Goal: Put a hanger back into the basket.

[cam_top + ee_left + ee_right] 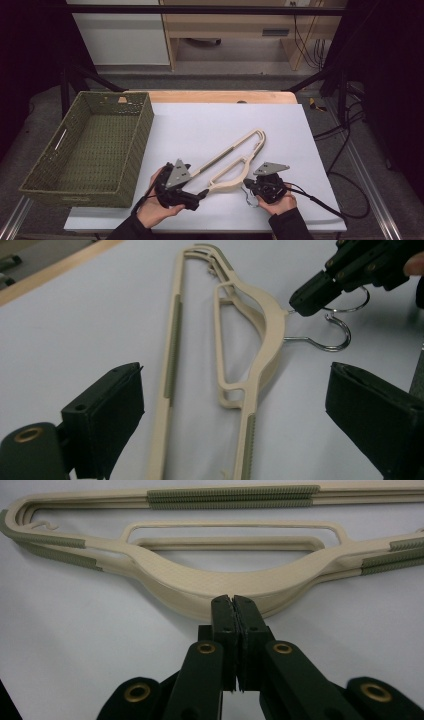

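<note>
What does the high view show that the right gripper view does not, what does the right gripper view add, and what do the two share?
High view: the green woven basket left of the white sheet, and the open left gripper. Right gripper view: close detail, the ribbed green strips along the bars. Shared: the cream hangers lying on the sheet, and the right gripper, jaws shut at their neck.
</note>
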### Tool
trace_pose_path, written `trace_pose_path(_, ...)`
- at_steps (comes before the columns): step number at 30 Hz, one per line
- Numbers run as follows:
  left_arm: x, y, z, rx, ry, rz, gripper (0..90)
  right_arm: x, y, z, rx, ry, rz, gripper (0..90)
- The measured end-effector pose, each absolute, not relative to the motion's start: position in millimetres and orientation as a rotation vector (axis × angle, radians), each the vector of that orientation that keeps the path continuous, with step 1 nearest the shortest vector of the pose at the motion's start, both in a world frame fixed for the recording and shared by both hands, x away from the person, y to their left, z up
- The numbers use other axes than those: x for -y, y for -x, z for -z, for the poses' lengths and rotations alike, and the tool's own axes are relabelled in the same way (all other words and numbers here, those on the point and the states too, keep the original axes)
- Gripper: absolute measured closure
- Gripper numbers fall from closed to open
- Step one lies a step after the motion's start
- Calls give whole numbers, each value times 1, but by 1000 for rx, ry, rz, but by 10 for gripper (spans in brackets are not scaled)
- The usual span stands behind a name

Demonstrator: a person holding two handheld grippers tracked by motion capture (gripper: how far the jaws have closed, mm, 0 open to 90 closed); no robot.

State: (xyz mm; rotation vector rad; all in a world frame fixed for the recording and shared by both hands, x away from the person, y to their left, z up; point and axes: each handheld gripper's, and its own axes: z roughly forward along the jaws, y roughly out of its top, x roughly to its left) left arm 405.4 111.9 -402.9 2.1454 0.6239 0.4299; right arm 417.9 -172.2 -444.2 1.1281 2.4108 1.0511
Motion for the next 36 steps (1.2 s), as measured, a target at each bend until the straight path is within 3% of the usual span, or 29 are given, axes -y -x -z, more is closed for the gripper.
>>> trace_pose_path(8,-65,-422,424,-578,-2250,-394,145,172,-419,439,-2423,-1114,-1039,892)
trace_pose_path(21,-20,-438,448,-480,-2401,-446,414,171,-421,428,-2429,-1121,-1038,892)
trace_pose_path(33,-10,-440,455,-463,-2438,-489,691,170,-421,422,-2428,-1118,-1033,892)
trace_pose_path(36,-9,-437,454,-452,-2445,-511,700,171,-421,422,-2428,-1108,-1034,891)
